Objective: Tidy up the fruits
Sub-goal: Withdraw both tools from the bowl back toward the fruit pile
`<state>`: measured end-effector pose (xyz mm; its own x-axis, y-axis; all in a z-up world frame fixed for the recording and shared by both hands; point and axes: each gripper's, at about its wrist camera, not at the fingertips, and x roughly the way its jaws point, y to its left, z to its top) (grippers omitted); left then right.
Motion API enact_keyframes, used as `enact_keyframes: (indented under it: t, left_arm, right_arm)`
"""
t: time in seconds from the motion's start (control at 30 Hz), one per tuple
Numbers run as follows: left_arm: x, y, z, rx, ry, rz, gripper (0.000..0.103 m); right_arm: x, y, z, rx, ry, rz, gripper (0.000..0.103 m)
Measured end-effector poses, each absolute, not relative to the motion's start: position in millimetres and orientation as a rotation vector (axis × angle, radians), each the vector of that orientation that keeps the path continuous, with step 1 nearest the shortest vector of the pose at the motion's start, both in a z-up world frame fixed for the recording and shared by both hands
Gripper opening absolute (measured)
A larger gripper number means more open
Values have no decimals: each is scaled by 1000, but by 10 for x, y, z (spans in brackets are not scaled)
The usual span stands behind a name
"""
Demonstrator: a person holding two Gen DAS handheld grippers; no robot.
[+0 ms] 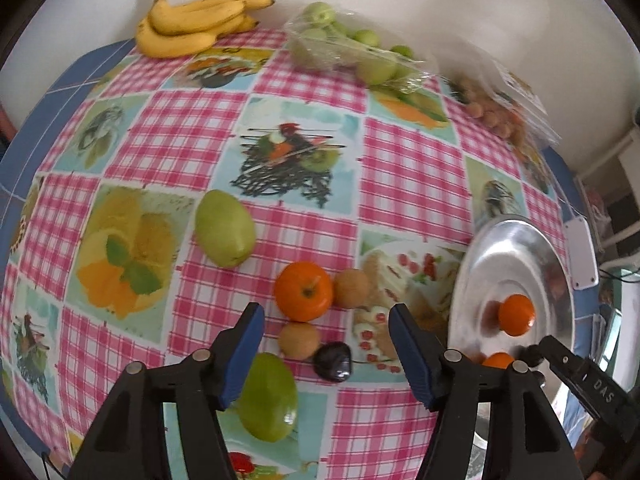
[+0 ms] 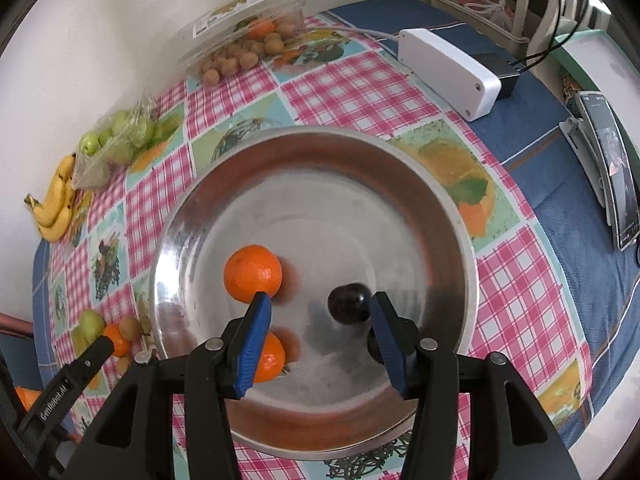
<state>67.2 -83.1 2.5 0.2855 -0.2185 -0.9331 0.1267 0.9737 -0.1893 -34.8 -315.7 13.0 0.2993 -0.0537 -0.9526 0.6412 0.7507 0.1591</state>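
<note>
My left gripper (image 1: pixel 326 340) is open, pointing down at loose fruit on the checked tablecloth: an orange (image 1: pixel 303 296), two small brown fruits (image 1: pixel 299 340) and a dark plum (image 1: pixel 333 361) lie in the gap between its blue pads, none gripped. Two green fruits (image 1: pixel 224 233) lie to the left. My right gripper (image 2: pixel 320 320) is open above the metal plate (image 2: pixel 320 200). On that plate lie two oranges (image 2: pixel 253 274) and a dark plum (image 2: pixel 348 303), which rests close to the right pad. The left pad stands far from the plum.
Bananas (image 1: pixel 192 20), a plastic bag of green fruits (image 1: pixel 344 48) and a clear box of small brown fruits (image 2: pixel 240 36) line the wall. A white box (image 2: pixel 448 68) with a plug and a phone on a stand (image 2: pixel 612 168) sit right of the plate.
</note>
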Motion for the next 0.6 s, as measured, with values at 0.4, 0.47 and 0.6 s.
enact_keyframes:
  t: [0.4, 0.47, 0.6]
  left_arm:
    - [721, -643, -40, -123, 1279, -181, 71]
    - [723, -636, -43, -122, 1278, -179, 72]
    - [725, -623, -64, -118, 1281, -172, 82]
  right_arm:
    - [-228, -2986, 121, 501, 1213, -465, 53]
    - [-222, -2990, 126, 502, 1213, -467, 53]
    - [-216, -2981, 132, 485, 1214, -479, 68]
